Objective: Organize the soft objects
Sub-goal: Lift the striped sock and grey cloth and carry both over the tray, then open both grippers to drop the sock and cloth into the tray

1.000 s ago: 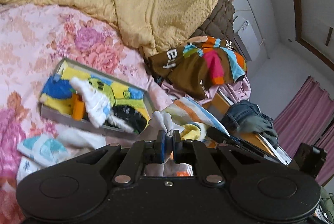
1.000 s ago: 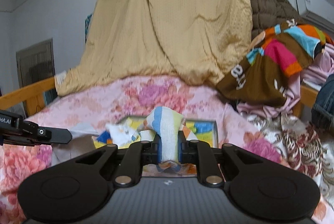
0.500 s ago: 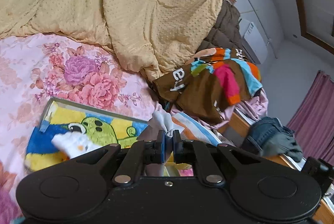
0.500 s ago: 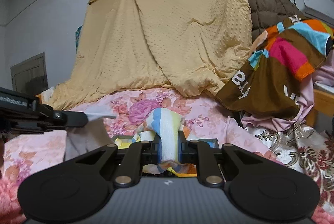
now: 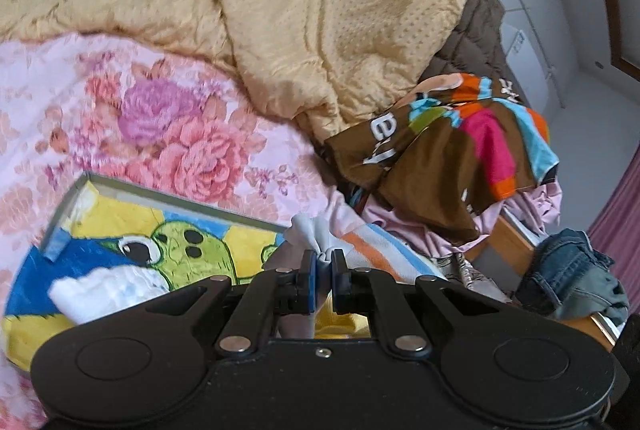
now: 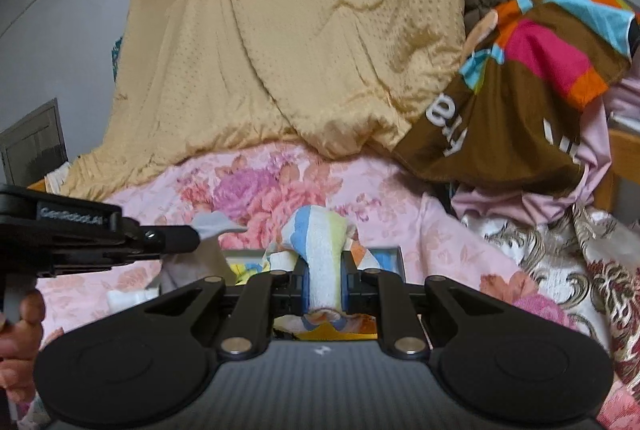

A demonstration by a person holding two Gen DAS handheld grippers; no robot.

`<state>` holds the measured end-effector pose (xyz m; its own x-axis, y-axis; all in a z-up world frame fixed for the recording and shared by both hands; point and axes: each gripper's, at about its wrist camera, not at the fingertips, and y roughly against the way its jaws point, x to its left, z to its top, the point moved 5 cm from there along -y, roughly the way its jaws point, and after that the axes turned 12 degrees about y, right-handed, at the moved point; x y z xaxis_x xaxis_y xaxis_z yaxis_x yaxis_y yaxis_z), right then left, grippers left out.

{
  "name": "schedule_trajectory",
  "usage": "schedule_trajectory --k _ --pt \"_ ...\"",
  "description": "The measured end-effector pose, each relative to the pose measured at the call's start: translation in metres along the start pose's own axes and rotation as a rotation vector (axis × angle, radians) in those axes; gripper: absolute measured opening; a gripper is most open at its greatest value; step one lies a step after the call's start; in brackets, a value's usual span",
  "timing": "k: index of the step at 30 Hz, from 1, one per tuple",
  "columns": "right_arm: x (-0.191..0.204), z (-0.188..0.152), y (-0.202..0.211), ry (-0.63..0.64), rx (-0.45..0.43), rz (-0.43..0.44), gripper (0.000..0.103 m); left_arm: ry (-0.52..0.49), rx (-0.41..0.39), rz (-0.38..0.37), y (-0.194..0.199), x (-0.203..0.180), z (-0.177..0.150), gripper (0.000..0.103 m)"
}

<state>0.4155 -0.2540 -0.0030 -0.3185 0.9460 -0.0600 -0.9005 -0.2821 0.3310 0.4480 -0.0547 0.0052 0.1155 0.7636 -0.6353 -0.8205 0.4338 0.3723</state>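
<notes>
Both grippers have carried the striped cloth (image 6: 320,250) forward over the bed (image 5: 80,101), so the yellow blanket (image 5: 320,9) looms larger. Left gripper (image 5: 323,270) is pinched nearly closed on the cloth's pale corner; right gripper (image 6: 323,282) clamps a thicker striped fold. Cloth hangs between them above the cartoon-printed tray (image 5: 180,193), where a white sock (image 5: 104,286) lies.

Soft, even daylight; slight motion blur, with strong fisheye bending and dark corners.
</notes>
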Motion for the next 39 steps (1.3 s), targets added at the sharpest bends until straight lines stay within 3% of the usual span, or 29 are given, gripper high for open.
schedule_trajectory --k 10,27,36,39 --pt "-0.004 -0.025 -0.017 -0.003 0.094 0.002 0.016 0.032 0.034 0.040 -0.034 0.010 -0.013 0.007" --pt "-0.005 -0.046 -0.037 0.000 0.214 0.009 0.019 -0.035 0.141 0.167 -0.058 0.030 -0.047 0.008" --pt "-0.009 -0.045 -0.034 -0.017 0.217 0.002 0.031 -0.043 0.140 0.193 -0.053 0.029 -0.048 0.019" --pt "-0.012 -0.042 -0.032 -0.028 0.210 -0.002 0.038 -0.044 0.137 0.200 -0.050 0.027 -0.047 0.028"
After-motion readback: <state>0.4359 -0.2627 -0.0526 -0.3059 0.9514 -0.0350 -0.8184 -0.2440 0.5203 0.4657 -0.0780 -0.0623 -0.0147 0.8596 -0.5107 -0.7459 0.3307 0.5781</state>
